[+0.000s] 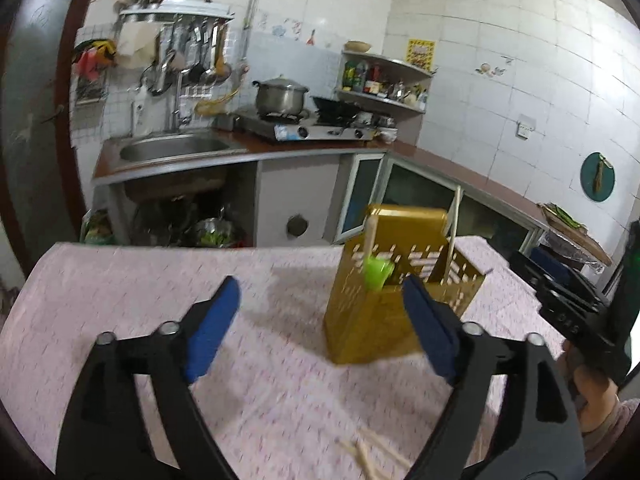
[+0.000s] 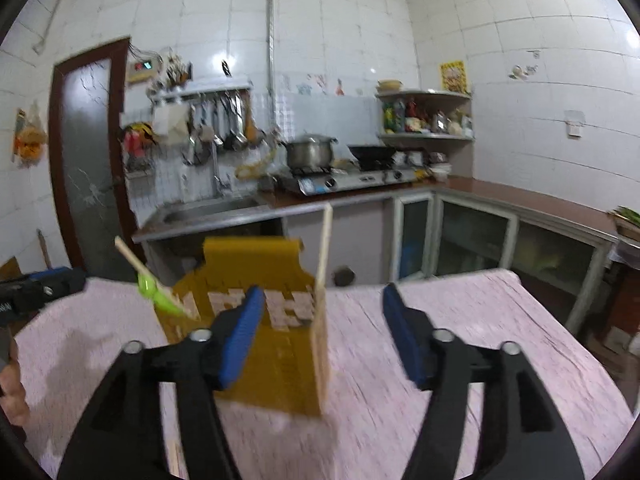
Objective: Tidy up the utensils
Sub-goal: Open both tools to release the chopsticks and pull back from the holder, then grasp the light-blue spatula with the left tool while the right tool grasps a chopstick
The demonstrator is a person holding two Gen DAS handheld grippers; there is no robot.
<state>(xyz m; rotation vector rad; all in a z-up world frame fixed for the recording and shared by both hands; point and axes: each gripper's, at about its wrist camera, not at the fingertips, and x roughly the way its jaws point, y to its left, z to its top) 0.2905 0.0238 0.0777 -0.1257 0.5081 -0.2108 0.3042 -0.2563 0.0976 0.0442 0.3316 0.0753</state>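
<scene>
On the pink patterned tablecloth [image 1: 120, 320], nothing is seen at the far left; the left gripper [image 1: 320, 316] is held above the cloth with its blue pads spread wide and nothing between them. Further right, the gold slotted utensil holder [image 1: 384, 312] stands upright at mid-table, a green-headed wooden utensil [image 1: 376, 268] leaning in its left side and a single chopstick [image 1: 452, 236] upright at its right corner. Loose chopsticks [image 1: 376, 456] lie on the cloth at the near edge, below the left gripper. The right gripper [image 2: 320, 336] is likewise spread and empty, raised over the table with the holder just behind its left pad. Judged from this, the light, tall holder could be tipped if a finger were brushed against it during a descent, and the thin chopsticks could be pushed along the cloth rather than pinched if they were approached at a slant. Both views are blurred, so fine detail cannot be confirmed.
</scene>
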